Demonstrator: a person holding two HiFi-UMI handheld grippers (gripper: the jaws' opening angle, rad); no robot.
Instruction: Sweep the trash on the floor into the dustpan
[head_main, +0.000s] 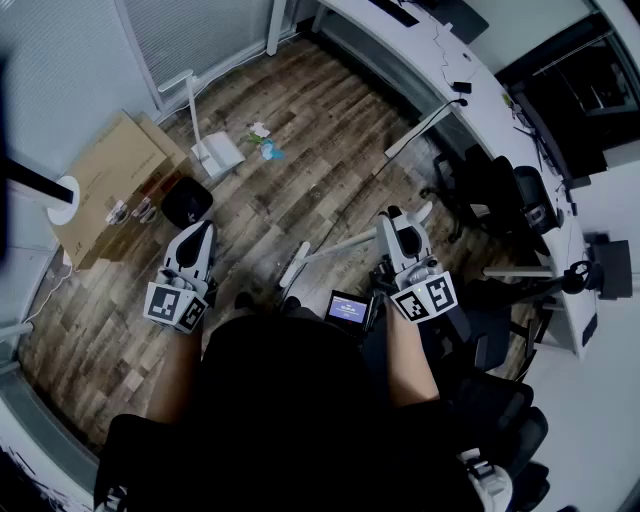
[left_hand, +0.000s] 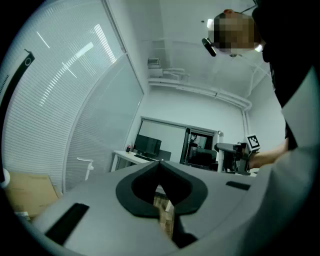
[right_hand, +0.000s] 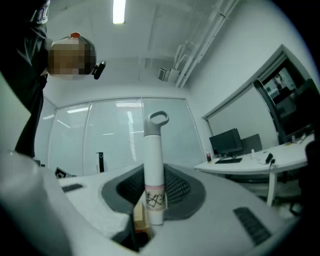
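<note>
Broom handle (right_hand: 154, 165) gripped; trash (head_main: 262, 140) ahead by the dustpan (head_main: 218, 155).
The right hand-held gripper (head_main: 399, 218) clamps the white broom handle, which slants down to the floor (head_main: 330, 130) between both hands. The left hand-held gripper (head_main: 202, 230) is closed and empty. The trash lies ahead and leftward, just beside the dustpan, nearer the left hand. Black marks on the handle's pink band are unreadable.

The dustpan (head_main: 218, 155) and broom handle (right_hand: 154, 165) are white, the plank floor (head_main: 330, 150) brown, the cardboard box (head_main: 105, 170) tan
</note>
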